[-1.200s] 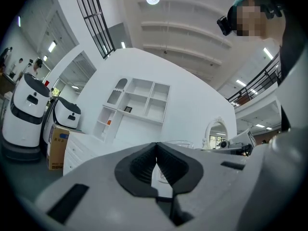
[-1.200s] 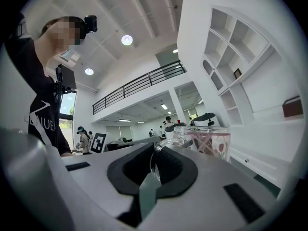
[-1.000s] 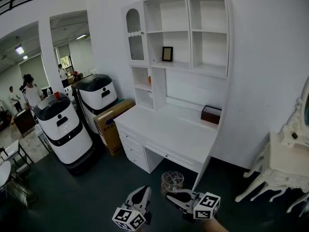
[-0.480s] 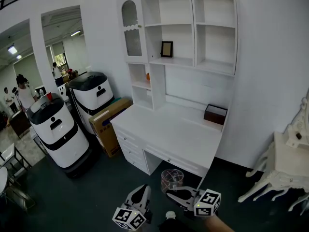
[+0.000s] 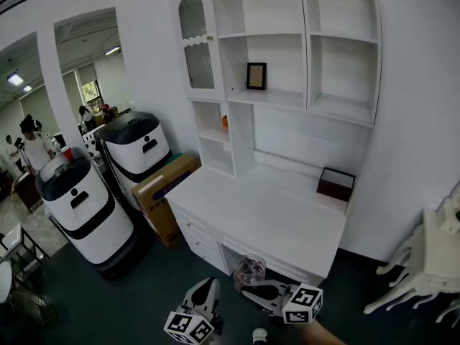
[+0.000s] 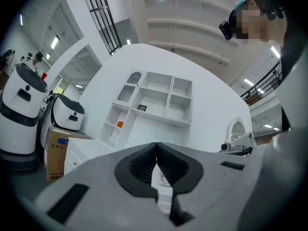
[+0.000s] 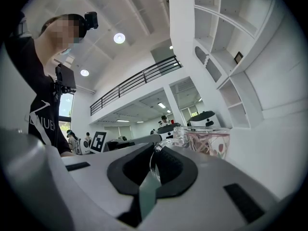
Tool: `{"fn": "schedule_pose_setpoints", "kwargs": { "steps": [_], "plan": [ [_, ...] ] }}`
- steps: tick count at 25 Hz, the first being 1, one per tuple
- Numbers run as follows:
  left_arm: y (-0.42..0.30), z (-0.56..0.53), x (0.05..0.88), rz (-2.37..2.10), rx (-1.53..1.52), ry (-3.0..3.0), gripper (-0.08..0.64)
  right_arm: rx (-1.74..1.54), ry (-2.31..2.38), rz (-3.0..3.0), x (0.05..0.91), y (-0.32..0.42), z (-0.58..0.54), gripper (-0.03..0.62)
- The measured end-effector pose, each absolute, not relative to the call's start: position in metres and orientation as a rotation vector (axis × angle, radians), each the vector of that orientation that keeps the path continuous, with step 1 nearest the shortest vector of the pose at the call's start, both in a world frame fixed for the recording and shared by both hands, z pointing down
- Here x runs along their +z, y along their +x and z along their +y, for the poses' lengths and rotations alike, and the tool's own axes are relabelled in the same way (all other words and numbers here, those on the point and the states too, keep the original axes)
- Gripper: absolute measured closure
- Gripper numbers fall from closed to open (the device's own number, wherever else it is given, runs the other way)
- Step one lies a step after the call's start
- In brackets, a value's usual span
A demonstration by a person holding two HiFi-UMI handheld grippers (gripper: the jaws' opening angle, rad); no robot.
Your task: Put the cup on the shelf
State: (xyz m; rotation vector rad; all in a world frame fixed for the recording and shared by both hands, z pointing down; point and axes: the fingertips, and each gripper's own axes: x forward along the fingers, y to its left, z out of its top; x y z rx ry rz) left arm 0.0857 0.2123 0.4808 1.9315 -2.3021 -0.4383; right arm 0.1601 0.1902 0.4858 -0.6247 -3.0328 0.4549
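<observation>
Glass cup (image 5: 249, 271), clear w/ reddish print on its wall, hangs in the air at bottom centre of head view, gripped by the right tongs (image 5: 253, 291). In right gripper view those tongs (image 7: 155, 161) are pinched on the cup's thin curved handle (image 7: 165, 144), w/ the cup body (image 7: 202, 139) upright just past the tips, rim up. Left tongs (image 5: 205, 288) sit just beside, to the left, apart from the cup. Left gripper view shows them (image 6: 156, 147) closed, tips meeting, nothing gripped. Marker cubes at the back of each: left (image 5: 190, 328), right (image 5: 303, 304). From the head view the cup overlaps the front edge of the white surface (image 5: 259, 214), w/ dark floor (image 5: 144, 286) beneath, and it is well apart from the white shelf unit (image 5: 287, 95) standing at the back of that surface against the wall. On the unit: small dark picture frame (image 5: 256, 76) on a middle shelf, something orange (image 5: 224, 121) in a narrow lower cubby, arched door (image 5: 195, 42) at top left. Brown box (image 5: 336, 184) sits on the surface at right rear, near the wall. Left of the surface, on the floor: cardboard box (image 5: 165, 192) leaning by the drawers, then two white-and-black machines (image 5: 140, 146) (image 5: 79, 207). Person in dark top (image 7: 38, 105) fills the left of right gripper view.
</observation>
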Motion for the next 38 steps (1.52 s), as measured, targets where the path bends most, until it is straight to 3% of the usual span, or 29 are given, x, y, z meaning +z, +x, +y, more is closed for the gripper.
{"fn": "schedule_pose_setpoints", "kwargs": {
  "steps": [11, 29, 38],
  "plan": [
    [0.006, 0.1, 0.467, -2.248, -0.421, 2.031, 0.552, 0.434, -0.532, -3.086, 0.474, 0.078, 0.084, 0.581],
    [-0.057, -0.009, 0.48, -2.052, -0.465, 2.167, 0.552, 0.398, -0.304, -3.102, 0.48, 0.007, -0.005, 0.581],
    [-0.132, -0.085, 0.456, -1.912, -0.415, 2.307, 0.552, 0.404, -0.088, -3.169, 0.455, -0.07, -0.077, 0.581]
  ]
}}
